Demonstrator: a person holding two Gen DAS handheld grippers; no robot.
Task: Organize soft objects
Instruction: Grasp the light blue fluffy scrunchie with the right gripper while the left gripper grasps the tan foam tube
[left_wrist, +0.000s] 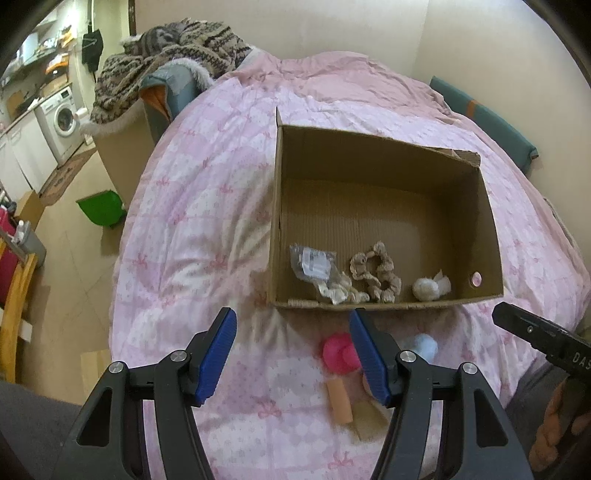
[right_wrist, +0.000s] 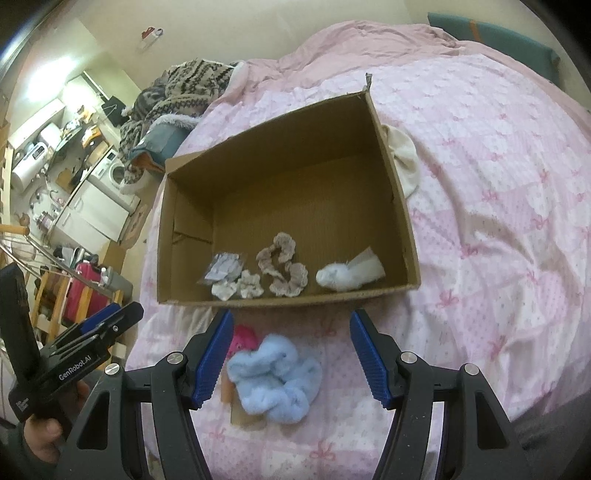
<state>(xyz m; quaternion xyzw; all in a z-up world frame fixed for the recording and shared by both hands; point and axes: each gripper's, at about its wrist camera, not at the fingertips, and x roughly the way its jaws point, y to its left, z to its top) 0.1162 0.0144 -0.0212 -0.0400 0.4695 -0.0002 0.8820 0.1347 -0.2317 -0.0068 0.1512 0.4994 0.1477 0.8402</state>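
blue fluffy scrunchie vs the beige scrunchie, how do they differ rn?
Place: the blue scrunchie lies on the pink quilt outside the cardboard box; the beige scrunchie lies inside it, on the floor near the front wall.
Look: blue is plush and puffy; beige is thinner, ruffled and twisted.
Access: blue sits between the open fingers of the right gripper; beige has no gripper at it.
Shared: both are soft fabric loops, neither gripped.
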